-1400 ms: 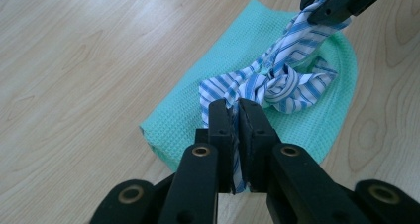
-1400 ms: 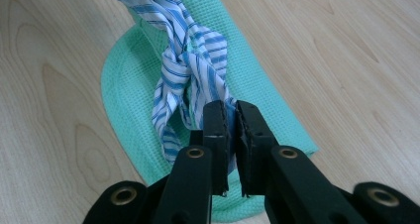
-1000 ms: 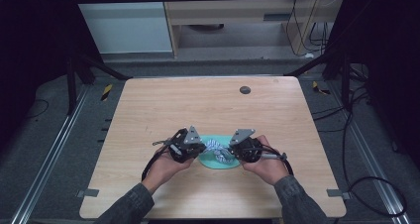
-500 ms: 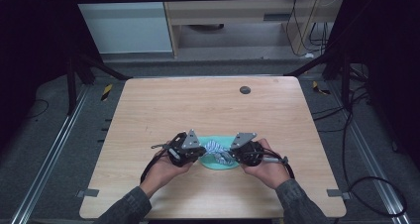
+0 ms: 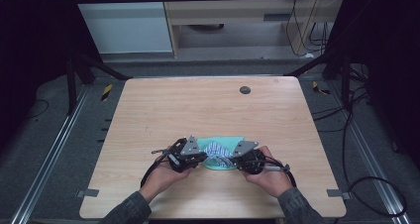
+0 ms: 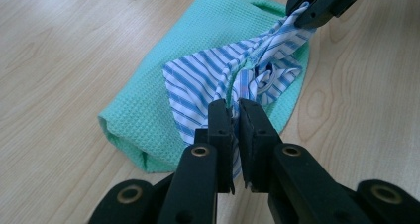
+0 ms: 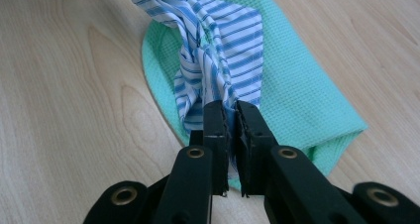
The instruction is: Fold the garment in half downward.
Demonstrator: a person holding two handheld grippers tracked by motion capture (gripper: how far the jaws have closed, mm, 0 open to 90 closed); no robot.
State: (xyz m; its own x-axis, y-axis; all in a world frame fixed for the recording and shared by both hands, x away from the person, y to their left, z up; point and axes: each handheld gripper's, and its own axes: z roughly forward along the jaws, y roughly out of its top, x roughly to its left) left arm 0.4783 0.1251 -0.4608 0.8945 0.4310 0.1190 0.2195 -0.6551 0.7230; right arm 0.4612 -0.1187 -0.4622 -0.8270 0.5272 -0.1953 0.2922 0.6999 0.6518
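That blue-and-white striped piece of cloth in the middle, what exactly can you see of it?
The striped cloth is thin woven fabric, white with blue stripes, crumpled and bunched rather than flat. It lies on a folded mint-green waffle-textured towel on the wooden table, near the person's edge. Both tools pinch it: the left gripper grips one end, the right gripper the other, so it stretches between them with a twisted knot of folds in the middle.

Grey sleeves point(image 5: 130, 210), black grippers point(image 5: 184, 154)
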